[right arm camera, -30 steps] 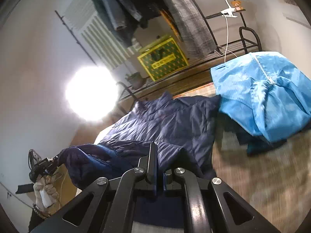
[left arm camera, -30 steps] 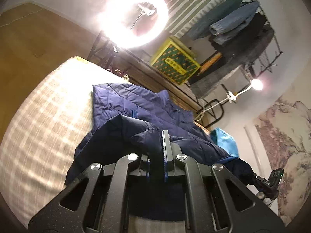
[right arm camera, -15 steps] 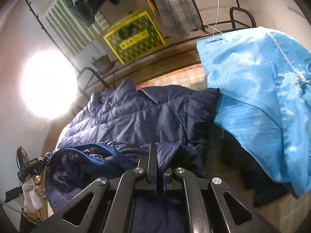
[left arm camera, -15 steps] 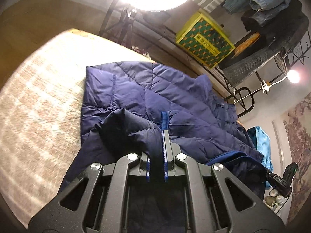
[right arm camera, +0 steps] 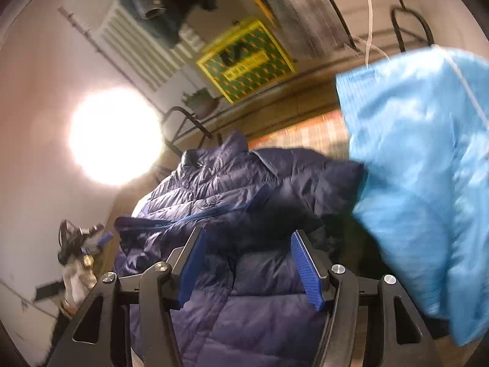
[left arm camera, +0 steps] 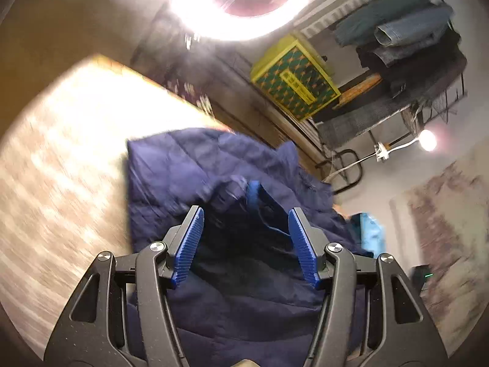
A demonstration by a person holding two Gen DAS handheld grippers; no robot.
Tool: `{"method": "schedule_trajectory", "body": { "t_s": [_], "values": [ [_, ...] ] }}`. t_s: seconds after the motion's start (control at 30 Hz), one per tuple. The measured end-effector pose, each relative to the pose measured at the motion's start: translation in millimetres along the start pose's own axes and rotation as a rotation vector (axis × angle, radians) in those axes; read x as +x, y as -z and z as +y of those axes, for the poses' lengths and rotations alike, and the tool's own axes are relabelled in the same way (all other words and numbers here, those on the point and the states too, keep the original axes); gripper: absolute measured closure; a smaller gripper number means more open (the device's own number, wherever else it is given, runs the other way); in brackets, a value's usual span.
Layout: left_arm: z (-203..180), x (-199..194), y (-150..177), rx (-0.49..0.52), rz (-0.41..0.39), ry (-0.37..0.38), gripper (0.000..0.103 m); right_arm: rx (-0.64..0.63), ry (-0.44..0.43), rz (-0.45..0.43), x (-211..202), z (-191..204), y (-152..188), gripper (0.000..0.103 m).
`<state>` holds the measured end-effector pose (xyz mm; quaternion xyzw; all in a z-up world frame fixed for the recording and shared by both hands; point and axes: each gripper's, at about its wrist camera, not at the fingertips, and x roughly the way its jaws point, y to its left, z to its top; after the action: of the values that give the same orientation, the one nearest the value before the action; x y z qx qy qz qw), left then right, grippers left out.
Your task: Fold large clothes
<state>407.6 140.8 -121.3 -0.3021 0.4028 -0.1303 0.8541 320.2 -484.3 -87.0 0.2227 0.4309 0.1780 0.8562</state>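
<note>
A broad stretch of pale checked woven bed cover (left arm camera: pixel 61 189) lies bare at the left. On it sits the navy quilted puffer jacket (left arm camera: pixel 189 171), soft and stitched in channels, its lower part doubled over the body with a bright blue lining edge showing. The left gripper (left arm camera: pixel 246 238) has just been opening: its ribbed blue fingers (left arm camera: pixel 189 244) stand released around the fold. The right gripper (right arm camera: pixel 249 263) likewise has just parted, clear of the fabric. A crumpled light-blue garment (right arm camera: pixel 421 168) crowds the jacket's right edge.
</note>
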Motion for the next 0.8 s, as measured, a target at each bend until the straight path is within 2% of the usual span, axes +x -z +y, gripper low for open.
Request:
{"method": "schedule_trajectory", "body": {
  "t_s": [0.07, 0.13, 0.23, 0.43, 0.53, 0.57, 0.6, 0.63, 0.7, 0.73, 0.8],
  "values": [
    [-5.0, 3.3, -3.0, 0.093, 0.002, -0.065, 0.045, -0.105, 0.083, -0.028, -8.2, 6.1, 0.4, 0.037],
    [-7.1, 16.5, -4.0, 0.167, 0.049, -0.094, 0.045, -0.189, 0.15, -0.036, -8.2, 8.2, 1.1, 0.031],
    [-14.7, 41.5, 0.8, 0.273, 0.096, -0.154, 0.045, -0.204, 0.178, -0.025, -0.9, 2.6, -2.4, 0.03],
    [-31.9, 75.4, 13.0, 0.407, 0.123, -0.214, 0.045, -0.276, 0.206, 0.016, 24.9, 5.8, -9.6, 0.03],
    [-30.5, 87.9, 12.4, 0.397, 0.131, -0.223, 0.045, -0.31, 0.267, 0.064, 42.5, 7.8, -13.9, 0.032],
    [-28.9, 90.5, 12.2, 0.389, 0.131, -0.229, 0.046, -0.319, 0.275, 0.078, 48.6, 7.2, -14.5, 0.041],
    [-27.3, 92.5, 11.7, 0.381, 0.132, -0.23, 0.049, -0.319, 0.273, 0.091, 52.3, 6.9, -14.6, 0.057],
    [-25.0, 95.9, 11.5, 0.372, 0.134, -0.243, 0.054, -0.316, 0.272, 0.1, 54.6, 6.7, -14.4, 0.064],
    [-22.7, 98.8, 12.4, 0.374, 0.139, -0.269, 0.083, -0.32, 0.269, 0.096, 54.8, 7.6, -13.6, 0.078],
    [-21.7, 99.7, 12.8, 0.376, 0.138, -0.277, 0.088, -0.333, 0.276, 0.09, 54.0, 9.0, -12.4, 0.082],
    [-21.1, 99.2, 13.1, 0.378, 0.128, -0.281, 0.097, -0.36, 0.309, 0.085, 53.1, 12.2, -10.1, 0.097]
  ]
}}
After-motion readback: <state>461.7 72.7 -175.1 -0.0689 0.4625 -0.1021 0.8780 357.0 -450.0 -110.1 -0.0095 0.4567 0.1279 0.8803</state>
